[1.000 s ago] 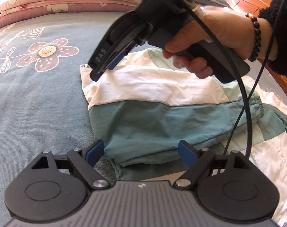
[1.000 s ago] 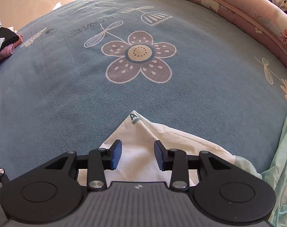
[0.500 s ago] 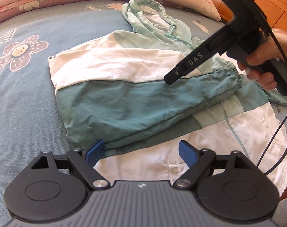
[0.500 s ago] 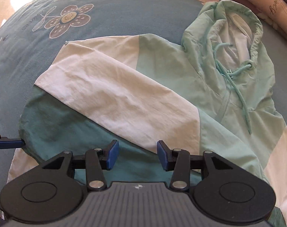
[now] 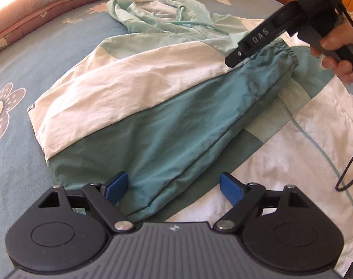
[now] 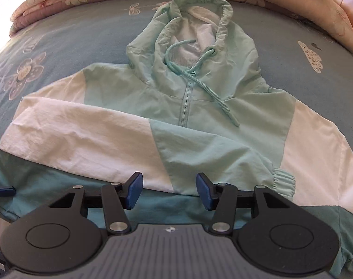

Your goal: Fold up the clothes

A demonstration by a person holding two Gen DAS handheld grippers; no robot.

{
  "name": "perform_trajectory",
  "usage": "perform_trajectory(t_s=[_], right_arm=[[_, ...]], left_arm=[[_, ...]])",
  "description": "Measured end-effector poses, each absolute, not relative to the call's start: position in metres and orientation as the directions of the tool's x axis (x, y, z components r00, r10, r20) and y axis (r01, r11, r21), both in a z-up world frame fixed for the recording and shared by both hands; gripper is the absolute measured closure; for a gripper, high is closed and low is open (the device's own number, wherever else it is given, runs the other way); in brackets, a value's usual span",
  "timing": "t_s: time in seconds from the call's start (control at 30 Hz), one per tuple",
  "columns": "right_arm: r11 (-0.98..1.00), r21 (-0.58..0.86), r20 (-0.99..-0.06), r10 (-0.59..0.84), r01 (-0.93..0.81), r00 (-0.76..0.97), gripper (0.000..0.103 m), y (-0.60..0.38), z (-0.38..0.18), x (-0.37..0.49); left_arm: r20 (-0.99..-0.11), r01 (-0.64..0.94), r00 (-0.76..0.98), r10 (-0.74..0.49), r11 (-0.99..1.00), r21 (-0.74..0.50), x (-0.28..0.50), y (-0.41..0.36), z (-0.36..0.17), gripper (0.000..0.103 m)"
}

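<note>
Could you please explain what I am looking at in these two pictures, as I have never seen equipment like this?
No robot here: a person holds a two-finger grasping tool in each hand, each with a fisheye camera looking along its blue-padded fingers. One picture is from the left tool, whose pads stand wide open; it also shows the right tool and the hand holding it. The other is from the right tool, whose jaws are opening with nothing between them. On the flowered bedspread lies a hooded jacket in mint, white and teal, one sleeve folded across its front. Nothing is held.
</note>
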State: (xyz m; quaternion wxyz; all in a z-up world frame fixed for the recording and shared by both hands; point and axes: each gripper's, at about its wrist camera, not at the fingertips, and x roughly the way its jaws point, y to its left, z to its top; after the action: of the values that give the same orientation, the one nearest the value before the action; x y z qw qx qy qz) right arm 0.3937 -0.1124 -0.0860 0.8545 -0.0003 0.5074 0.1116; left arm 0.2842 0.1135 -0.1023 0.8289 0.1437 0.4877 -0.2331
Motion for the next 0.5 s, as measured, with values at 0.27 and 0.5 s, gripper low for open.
perform_trajectory(t_s=[0.27,0.5], right_arm=[[0.976,0.182,-0.856,0.216,-0.118,0.469,0.038,-0.150,-0.116,0.408],[0.949,0.265,-0.815,0.314,-0.169,0.487,0.038,-0.185,-0.079,0.389]], left_arm=[[-0.892,0.493,0.414,-0.180,0.869,0.053,0.288,0.087,-0.098,0.017],[-0.857,0.480,0.462,-0.229,0.877,0.025,0.293,0.043,-0.077,0.017]])
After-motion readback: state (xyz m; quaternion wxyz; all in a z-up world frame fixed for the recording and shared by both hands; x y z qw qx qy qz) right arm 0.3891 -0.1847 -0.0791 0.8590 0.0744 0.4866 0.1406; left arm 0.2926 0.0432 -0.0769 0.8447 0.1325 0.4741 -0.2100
